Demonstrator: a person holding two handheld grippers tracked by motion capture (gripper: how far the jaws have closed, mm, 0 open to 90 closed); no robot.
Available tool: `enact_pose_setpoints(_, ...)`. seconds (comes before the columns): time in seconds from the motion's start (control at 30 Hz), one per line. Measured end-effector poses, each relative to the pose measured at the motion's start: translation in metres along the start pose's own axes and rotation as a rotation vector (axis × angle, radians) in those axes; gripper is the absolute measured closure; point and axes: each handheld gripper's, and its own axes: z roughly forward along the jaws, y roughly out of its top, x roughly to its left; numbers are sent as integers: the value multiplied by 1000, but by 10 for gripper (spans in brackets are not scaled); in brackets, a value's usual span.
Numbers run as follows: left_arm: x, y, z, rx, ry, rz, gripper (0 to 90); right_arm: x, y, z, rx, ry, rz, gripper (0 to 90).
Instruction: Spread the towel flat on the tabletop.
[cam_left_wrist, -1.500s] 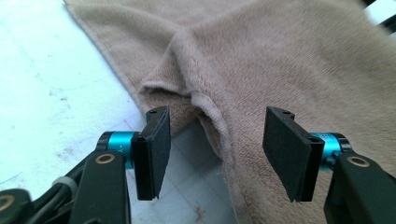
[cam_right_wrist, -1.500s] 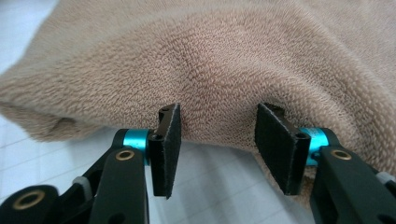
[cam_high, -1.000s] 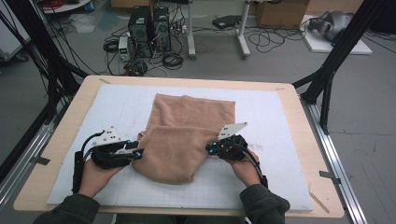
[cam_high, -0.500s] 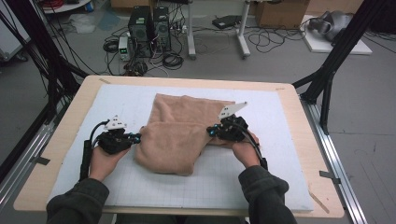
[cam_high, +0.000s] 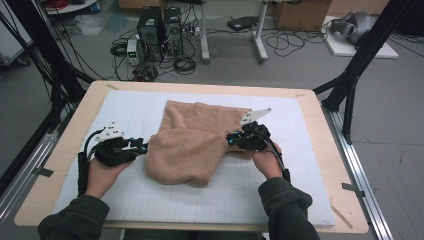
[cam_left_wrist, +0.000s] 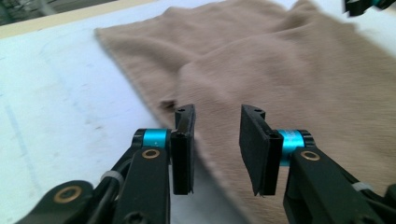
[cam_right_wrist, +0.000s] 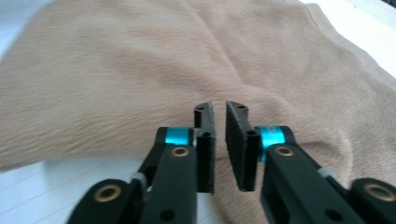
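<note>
A tan towel (cam_high: 195, 145) lies folded on the white grid mat (cam_high: 125, 115), with a rounded fold toward the person. My left gripper (cam_high: 145, 148) sits at the towel's left edge. Its jaws have just been opening and stand apart with nothing between them (cam_left_wrist: 217, 114); the towel (cam_left_wrist: 303, 70) lies just beyond and under the right jaw. My right gripper (cam_high: 230, 140) rests at the towel's right side. Its jaws have just been opening too and show a narrow empty gap (cam_right_wrist: 218, 109) above the towel (cam_right_wrist: 116, 70).
The mat covers a wooden table (cam_high: 320, 120) framed by black posts (cam_high: 350, 80). Bare mat lies left, right and in front of the towel. Computers and cables (cam_high: 160, 30) sit on the floor beyond the far edge. The right gripper's tip (cam_left_wrist: 369, 5) shows far off in the left gripper view.
Both grippers moved away from the person, carrying the towel's near part with them. The jaws then parted, and the left gripper drew back slightly from the towel's edge.
</note>
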Motion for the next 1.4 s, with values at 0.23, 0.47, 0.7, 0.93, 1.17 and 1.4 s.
enact_pose_setpoints(0.23, -25, -7, 21, 85, -94, 71, 501, 27, -12, 4, 33, 68, -18, 509)
enact_pose_setpoints(0.47, -29, -29, 52, 221, -51, 135, 652, 37, -16, 36, 41, 93, 7, 533)
enact_pose_setpoints(0.7, -26, -24, 45, 179, -35, 99, 867, 42, 1, 48, -10, 140, -29, 872)
enact_pose_setpoints(0.93, -8, -10, 47, 126, 20, 36, 871, 35, 26, 42, -19, 89, -55, 874)
enact_pose_setpoints(1.17, 18, -11, 74, 134, 87, -46, 866, 9, 34, 63, 18, 23, 28, 873)
enact_pose_setpoints(1.4, 10, 1, 47, 92, 45, -16, 676, 3, 28, 64, 9, 50, 41, 725)
